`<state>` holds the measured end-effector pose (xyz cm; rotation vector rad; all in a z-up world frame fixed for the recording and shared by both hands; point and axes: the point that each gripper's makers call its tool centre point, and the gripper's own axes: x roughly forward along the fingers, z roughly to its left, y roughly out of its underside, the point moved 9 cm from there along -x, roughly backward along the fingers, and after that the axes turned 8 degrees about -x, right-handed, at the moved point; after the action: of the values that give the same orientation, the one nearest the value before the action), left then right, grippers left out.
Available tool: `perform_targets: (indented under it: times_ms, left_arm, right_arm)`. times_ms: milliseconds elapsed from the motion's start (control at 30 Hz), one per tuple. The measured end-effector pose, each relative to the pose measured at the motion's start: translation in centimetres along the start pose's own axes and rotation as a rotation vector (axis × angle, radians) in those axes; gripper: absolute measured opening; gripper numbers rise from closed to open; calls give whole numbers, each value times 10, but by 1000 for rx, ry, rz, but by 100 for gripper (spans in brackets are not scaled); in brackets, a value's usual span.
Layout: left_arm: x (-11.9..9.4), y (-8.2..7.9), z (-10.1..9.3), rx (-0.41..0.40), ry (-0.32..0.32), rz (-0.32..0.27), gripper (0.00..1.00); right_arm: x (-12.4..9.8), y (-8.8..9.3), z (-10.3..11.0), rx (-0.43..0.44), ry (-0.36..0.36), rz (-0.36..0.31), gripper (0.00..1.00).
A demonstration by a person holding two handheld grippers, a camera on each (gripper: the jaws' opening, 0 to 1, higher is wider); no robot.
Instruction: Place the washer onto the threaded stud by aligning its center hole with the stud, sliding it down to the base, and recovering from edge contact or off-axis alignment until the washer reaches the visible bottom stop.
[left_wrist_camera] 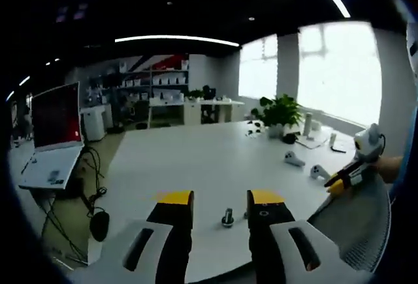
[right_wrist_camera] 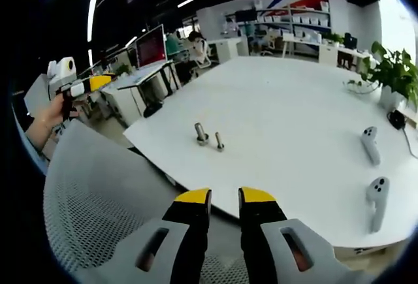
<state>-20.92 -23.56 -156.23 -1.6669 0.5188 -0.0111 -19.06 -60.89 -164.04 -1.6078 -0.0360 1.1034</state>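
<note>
Two small upright metal pieces stand near the edge of the white table [right_wrist_camera: 281, 108]. One is a thicker stud [right_wrist_camera: 201, 133] with a wider collar at its foot. The other is a slimmer bolt [right_wrist_camera: 219, 142] just beside it. The stud [left_wrist_camera: 227, 217] also stands between my left jaws, a short way beyond them. I cannot make out a separate washer. My left gripper [left_wrist_camera: 221, 199] is open and empty, held off the table edge. My right gripper [right_wrist_camera: 225, 197] hangs over a chair, its jaws a narrow gap apart with nothing between them. Each gripper shows in the other's view [left_wrist_camera: 349, 174] [right_wrist_camera: 81, 88], held by a hand.
A grey mesh chair back [right_wrist_camera: 98, 192] [left_wrist_camera: 359, 225] stands between the grippers and the table edge. Two white controllers [right_wrist_camera: 370, 143] [right_wrist_camera: 377, 199] lie on the table, with a potted plant [left_wrist_camera: 281, 111] farther back. A laptop with a red screen [left_wrist_camera: 55, 117] sits on a side desk.
</note>
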Motion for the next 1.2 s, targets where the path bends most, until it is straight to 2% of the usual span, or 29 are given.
perform_targets:
  times_ms: [133, 200, 233, 300, 433, 500, 633, 700, 867, 1000, 1200]
  left_arm:
    - [-4, 16, -3, -44, -102, -77, 57]
    - [-3, 26, -7, -62, -122, -56, 64]
    - [-2, 29, -9, -57, -130, -47, 63]
    - [0, 36, -12, -44, -147, -56, 66]
    - [5, 42, -13, -71, -163, -89, 85]
    - [5, 42, -10, -18, -215, -99, 92]
    - [5, 42, -10, -35, -220, -108, 96]
    - [6, 45, -8, -34, -225, -93, 99]
    - [7, 47, -8, -41, -219, -70, 99]
    - [9, 49, -7, -55, -224, -33, 93]
    - [7, 50, -5, -62, -253, -25, 95]
  right_arm:
    - [0, -1, 1, -10, -15, -14, 20]
    - [-1, -2, 2, -19, -30, -25, 20]
    - [-1, -2, 3, -26, -38, -33, 20]
    - [-2, -4, 4, -39, -51, -57, 20]
    - [-3, -5, 4, -50, -50, -88, 21]
    - [-3, -5, 5, -48, -54, -92, 22]
    - [-3, -6, 5, -60, -68, -100, 23]
    - [-3, -8, 6, -71, -70, -109, 24]
    - [-4, -8, 6, -67, -57, -130, 29]
    - [-4, -8, 5, -60, -39, -136, 33]
    - [-5, -9, 4, -67, -23, -144, 38]
